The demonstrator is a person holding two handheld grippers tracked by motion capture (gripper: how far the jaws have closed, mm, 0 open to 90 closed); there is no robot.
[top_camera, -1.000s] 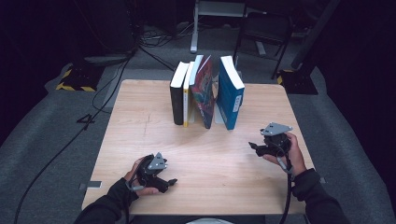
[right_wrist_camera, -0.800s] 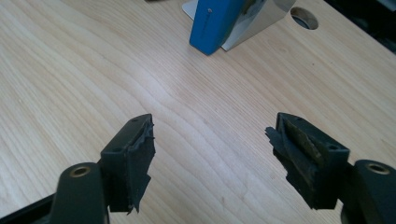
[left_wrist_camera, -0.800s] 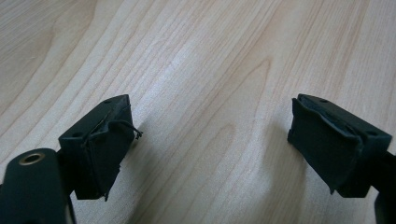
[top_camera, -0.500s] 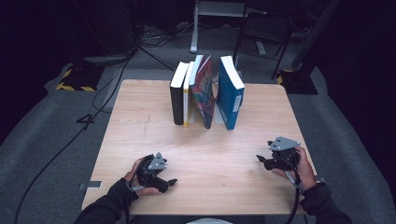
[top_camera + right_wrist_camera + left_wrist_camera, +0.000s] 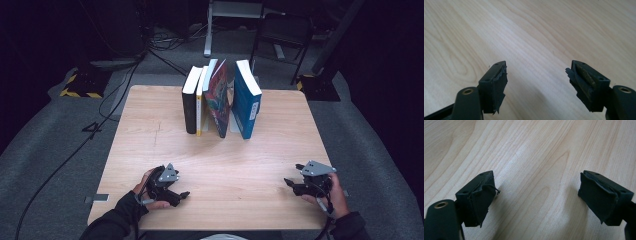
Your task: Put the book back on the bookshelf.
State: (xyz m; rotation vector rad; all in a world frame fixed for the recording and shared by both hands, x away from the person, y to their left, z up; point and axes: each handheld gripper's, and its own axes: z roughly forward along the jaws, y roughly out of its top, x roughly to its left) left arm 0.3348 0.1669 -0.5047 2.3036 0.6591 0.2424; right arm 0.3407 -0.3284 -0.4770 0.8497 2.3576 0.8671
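books (image 5: pixel 220 97) stand well apart from both grippers' open jaws.

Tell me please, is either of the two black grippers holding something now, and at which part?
Nothing is held. The left gripper and the right gripper both stand open over the bare light wooden table, away from the row of upright books.

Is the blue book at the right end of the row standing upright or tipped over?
Upright. The blue hardcover book stands on its bottom edge on the light wooden table, spine toward the camera, beside the leaning colourful-cover book.
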